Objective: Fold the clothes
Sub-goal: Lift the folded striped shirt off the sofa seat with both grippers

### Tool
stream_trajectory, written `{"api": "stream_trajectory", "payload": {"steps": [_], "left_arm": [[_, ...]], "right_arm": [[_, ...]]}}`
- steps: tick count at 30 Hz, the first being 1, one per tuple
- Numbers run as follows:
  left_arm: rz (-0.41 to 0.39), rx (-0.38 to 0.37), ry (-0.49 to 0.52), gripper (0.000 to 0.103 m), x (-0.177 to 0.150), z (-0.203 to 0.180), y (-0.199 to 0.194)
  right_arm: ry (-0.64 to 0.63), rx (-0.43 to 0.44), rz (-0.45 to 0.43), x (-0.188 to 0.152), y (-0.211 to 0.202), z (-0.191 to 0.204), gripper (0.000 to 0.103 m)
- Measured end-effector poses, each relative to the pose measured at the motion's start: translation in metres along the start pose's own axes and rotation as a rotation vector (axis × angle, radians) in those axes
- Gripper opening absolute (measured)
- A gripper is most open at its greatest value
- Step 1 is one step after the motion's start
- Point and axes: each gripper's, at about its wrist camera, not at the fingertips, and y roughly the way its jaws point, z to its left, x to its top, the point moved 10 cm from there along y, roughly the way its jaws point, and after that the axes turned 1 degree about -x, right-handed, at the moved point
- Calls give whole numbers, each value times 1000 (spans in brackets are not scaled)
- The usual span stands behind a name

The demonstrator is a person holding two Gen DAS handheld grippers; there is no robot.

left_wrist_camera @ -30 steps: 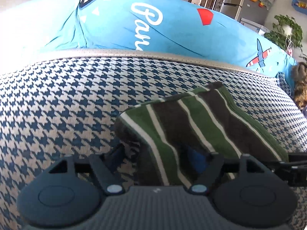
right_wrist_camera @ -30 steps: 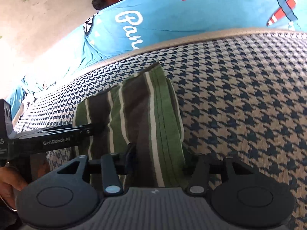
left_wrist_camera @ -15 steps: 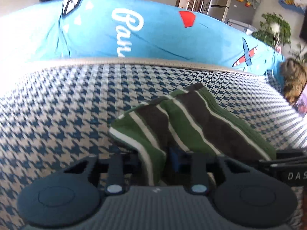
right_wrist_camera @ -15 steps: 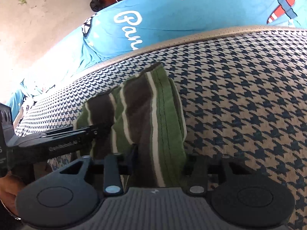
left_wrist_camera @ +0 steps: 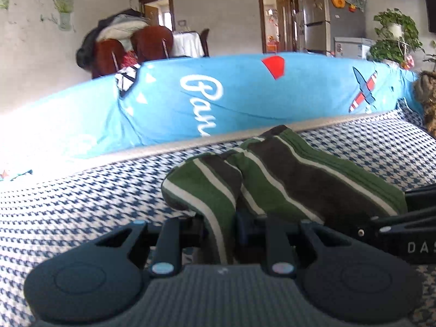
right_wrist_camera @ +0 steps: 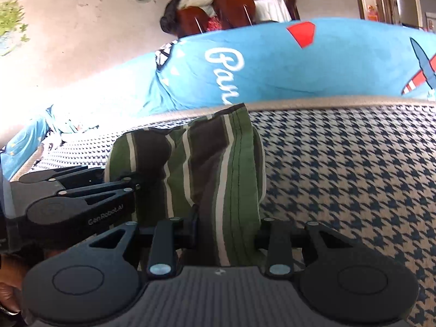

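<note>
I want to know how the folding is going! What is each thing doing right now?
striped cloth: bunched up, near edge pinched at both ends, rest lying on the checked cushion.
left gripper: shut on the cloth.
right gripper: jaws closing, cloth pressed between them.
blue blanket: draped behind the cushion.

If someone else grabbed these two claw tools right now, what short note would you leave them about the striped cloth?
Left claw: shut on the near edge of the striped cloth.
Right claw: jaws closing, with the cloth's other near edge between them and pressed by the pads.
Cloth: green, brown and white striped, bunched on the houndstooth cushion, in front of the blue blanket. Its far part rests on the cushion.
Done: both near edges gripped.
Left: probably carry that edge over to make the fold, lay it flat, let go. How many folds it already has I cannot tell.
</note>
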Motion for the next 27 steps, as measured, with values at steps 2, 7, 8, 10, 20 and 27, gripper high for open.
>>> {"api": "stream_trajectory", "payload": {"steps": [2, 7, 8, 10, 20, 27], "left_arm": [[-23, 34, 4, 20, 1, 6, -10], [-68, 124, 26, 20, -1, 24, -35], [-71, 137, 22, 20, -3, 29, -40], [-75, 156, 6, 20, -6, 39, -49], [-94, 259, -19, 20, -27, 75, -86], [-120, 311, -37, 20, -30, 99, -104]], "right_arm": [[-6, 15, -14, 4, -3, 10, 33], [-27, 53, -50, 12, -11, 37, 33], [-33, 61, -55, 11, -14, 42, 33], [-55, 76, -64, 10, -16, 54, 33], [-113, 135, -79, -6, -21, 106, 33], [-135, 182, -93, -10, -23, 134, 33]]}}
